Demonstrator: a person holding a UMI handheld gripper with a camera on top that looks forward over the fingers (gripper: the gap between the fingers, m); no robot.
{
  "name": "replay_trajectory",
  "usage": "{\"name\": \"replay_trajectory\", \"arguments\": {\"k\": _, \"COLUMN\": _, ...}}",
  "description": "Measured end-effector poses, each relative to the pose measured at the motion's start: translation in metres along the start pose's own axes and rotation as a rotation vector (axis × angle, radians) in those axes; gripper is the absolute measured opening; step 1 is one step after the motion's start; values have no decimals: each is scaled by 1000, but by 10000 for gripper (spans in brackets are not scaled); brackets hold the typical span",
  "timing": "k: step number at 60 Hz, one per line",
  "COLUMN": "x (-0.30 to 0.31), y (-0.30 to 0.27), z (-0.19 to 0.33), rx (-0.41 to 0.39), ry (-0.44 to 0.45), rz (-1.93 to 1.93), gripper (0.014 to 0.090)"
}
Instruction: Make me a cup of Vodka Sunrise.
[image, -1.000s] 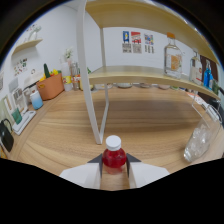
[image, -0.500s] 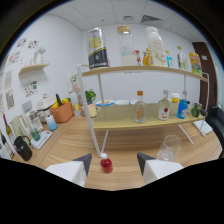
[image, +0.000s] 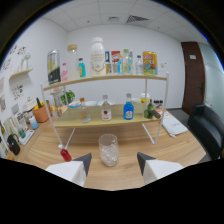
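A clear glass cup (image: 108, 149) with ice in it stands on the wooden table (image: 130, 145), just ahead of my gripper (image: 114, 159) and in line with the gap between its fingers. The gripper is open and holds nothing. A small red bottle (image: 65, 154) with a white cap stands on the table beside the left fingertip (image: 85, 160), outside the gap. On the lower shelf beyond the cup stand a clear bottle with a red label (image: 105, 109), a blue bottle (image: 128, 109) and a green bottle (image: 149, 109).
A two-level shelf rack (image: 107, 122) on thin white legs stands behind the cup, its upper shelf holding several large bottles and cans. An orange pot (image: 41, 113) and jars stand at the left. A black chair (image: 206, 129) and papers (image: 172, 126) are at the right.
The fingers, shut on the red bottle a second ago, opened and let it go on the table. The gripper has since drawn back and swung right, bringing the cup in front.
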Motion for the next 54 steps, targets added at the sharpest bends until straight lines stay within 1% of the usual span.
{"name": "replay_trajectory", "arguments": {"k": 5, "x": 24, "y": -48, "z": -6, "rx": 52, "ry": 8, "rz": 19, "gripper": 857}}
{"name": "replay_trajectory", "arguments": {"k": 12, "x": 57, "y": -128, "z": -6, "rx": 158, "ry": 3, "rz": 21, "gripper": 853}}
{"name": "replay_trajectory", "arguments": {"k": 17, "x": 78, "y": -180, "z": 3, "rx": 215, "ry": -2, "rz": 18, "gripper": 854}}
{"name": "replay_trajectory", "arguments": {"k": 25, "x": 107, "y": -244, "z": 27, "rx": 304, "ry": 9, "rz": -5, "gripper": 853}}
{"name": "replay_trajectory", "arguments": {"k": 33, "x": 121, "y": -276, "z": 66, "rx": 317, "ry": 8, "rz": -22, "gripper": 851}}
{"name": "replay_trajectory", "arguments": {"k": 38, "x": 132, "y": -278, "z": 93, "rx": 287, "ry": 14, "rz": -21, "gripper": 853}}
{"name": "replay_trajectory", "arguments": {"k": 42, "x": 131, "y": -278, "z": 111, "rx": 262, "ry": -7, "rz": -15, "gripper": 835}}
{"name": "replay_trajectory", "arguments": {"k": 44, "x": 133, "y": -276, "z": 118, "rx": 258, "ry": -10, "rz": -14, "gripper": 818}}
{"name": "replay_trajectory", "arguments": {"k": 46, "x": 133, "y": -278, "z": 125, "rx": 255, "ry": -16, "rz": -17, "gripper": 781}}
{"name": "replay_trajectory", "arguments": {"k": 50, "x": 131, "y": -279, "z": 134, "rx": 252, "ry": -24, "rz": -28, "gripper": 669}}
{"name": "replay_trajectory", "arguments": {"k": 52, "x": 133, "y": -279, "z": 134, "rx": 253, "ry": -23, "rz": -32, "gripper": 600}}
{"name": "replay_trajectory", "arguments": {"k": 54, "x": 137, "y": -280, "z": 134, "rx": 258, "ry": -7, "rz": -33, "gripper": 537}}
